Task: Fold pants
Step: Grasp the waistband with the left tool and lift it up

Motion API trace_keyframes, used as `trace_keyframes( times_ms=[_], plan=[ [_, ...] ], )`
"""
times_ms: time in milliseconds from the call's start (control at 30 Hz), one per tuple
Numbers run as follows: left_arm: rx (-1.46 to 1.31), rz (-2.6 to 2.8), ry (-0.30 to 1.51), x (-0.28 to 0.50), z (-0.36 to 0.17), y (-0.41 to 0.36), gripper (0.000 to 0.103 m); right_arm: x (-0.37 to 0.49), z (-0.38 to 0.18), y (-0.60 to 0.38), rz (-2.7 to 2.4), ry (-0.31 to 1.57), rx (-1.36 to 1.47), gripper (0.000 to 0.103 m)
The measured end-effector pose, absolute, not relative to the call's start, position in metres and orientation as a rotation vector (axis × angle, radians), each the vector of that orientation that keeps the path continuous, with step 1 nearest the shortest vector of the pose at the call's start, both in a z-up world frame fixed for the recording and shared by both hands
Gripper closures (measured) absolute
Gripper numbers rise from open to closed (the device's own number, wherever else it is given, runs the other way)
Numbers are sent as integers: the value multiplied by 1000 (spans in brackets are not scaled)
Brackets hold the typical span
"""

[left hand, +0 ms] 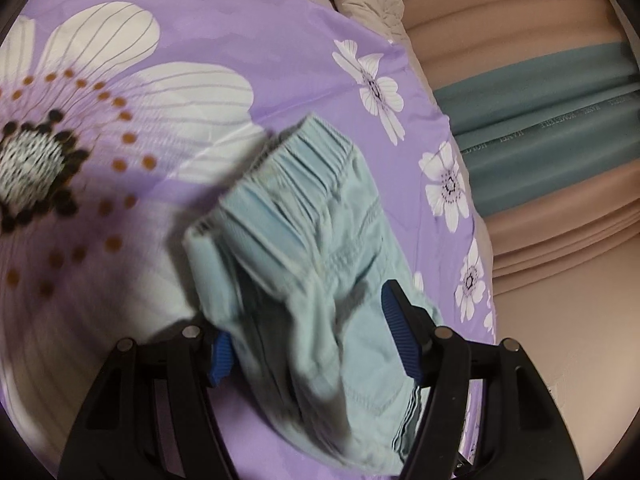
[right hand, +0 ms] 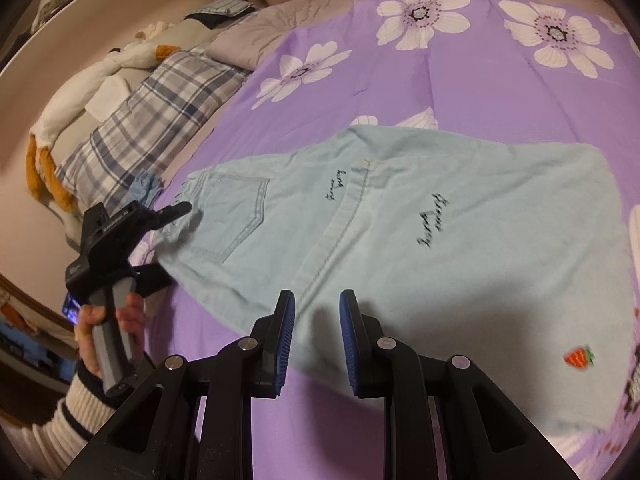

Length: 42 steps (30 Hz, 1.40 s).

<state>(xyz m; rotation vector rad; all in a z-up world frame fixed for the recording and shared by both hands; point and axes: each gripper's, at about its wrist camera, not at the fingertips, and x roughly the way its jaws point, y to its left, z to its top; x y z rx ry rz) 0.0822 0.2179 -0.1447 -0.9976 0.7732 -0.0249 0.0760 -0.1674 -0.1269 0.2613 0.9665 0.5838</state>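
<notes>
Light blue pants (right hand: 400, 240) lie spread on the purple flowered bedspread (right hand: 460, 88), back pocket up, with black script and a small carrot patch (right hand: 579, 357). In the left wrist view the bunched elastic waistband (left hand: 304, 216) lies between the wide-apart blue pads of my left gripper (left hand: 308, 340), which is open around the cloth. That gripper also shows in the right wrist view (right hand: 160, 240), held by a hand at the waistband end. My right gripper (right hand: 316, 344) is open, its pads just over the pants' near edge, holding nothing.
A plaid pillow (right hand: 160, 120), a grey quilt (right hand: 248, 40) and a white-and-orange plush toy (right hand: 64, 120) lie at the head of the bed. Beige and teal curtains (left hand: 540, 120) hang past the bed's right edge.
</notes>
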Motion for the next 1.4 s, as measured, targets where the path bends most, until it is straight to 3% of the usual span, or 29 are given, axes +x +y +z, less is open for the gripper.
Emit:
trace_keyframes(
  times_ms=[67, 167, 200, 633, 1300, 1400],
  plan=[
    [-993, -30, 767, 86, -144, 220, 42, 84, -126, -161, 584, 961, 253, 81],
    [-956, -19, 808, 91, -146, 224, 72, 99, -124, -150, 583, 955, 240, 81],
    [-954, -25, 820, 89, -149, 226, 74, 106, -123, -145, 581, 957, 230, 81],
    [-880, -32, 828, 88, -152, 225, 74, 187, -143, -77, 414, 1052, -1, 82],
    [-768, -11, 862, 95, -121, 205, 79, 36, -134, -57, 484, 1101, -160, 82],
    [-742, -20, 844, 93, -110, 202, 80, 47, -134, -70, 530, 1148, -35, 82]
  ],
)
